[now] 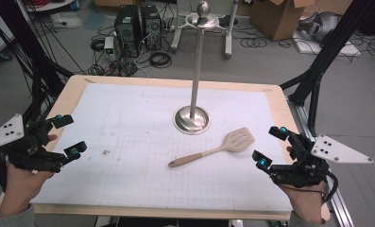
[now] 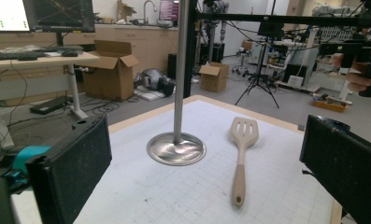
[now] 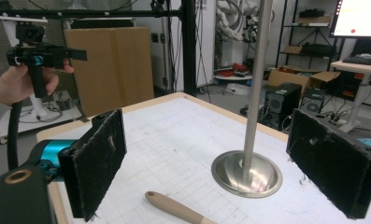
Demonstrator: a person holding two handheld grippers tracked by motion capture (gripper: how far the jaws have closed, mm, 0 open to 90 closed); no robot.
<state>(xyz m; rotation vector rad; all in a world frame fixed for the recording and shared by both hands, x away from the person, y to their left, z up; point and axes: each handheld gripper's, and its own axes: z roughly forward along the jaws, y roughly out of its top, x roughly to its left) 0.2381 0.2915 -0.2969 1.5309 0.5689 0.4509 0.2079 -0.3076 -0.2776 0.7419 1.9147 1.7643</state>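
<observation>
Spatula, beige, slotted head, lying flat on the white gridded mat of our table, handle toward us, just in front of the round base of the metal stand; the two do not touch. Stand: upright pole, small dish at the top, a ball sitting in it. Left gripper: we hold it at the mat's left edge, jaws spread, nothing between them. Right gripper: at the right edge, near the spatula's head, jaws likewise spread and empty.
</observation>
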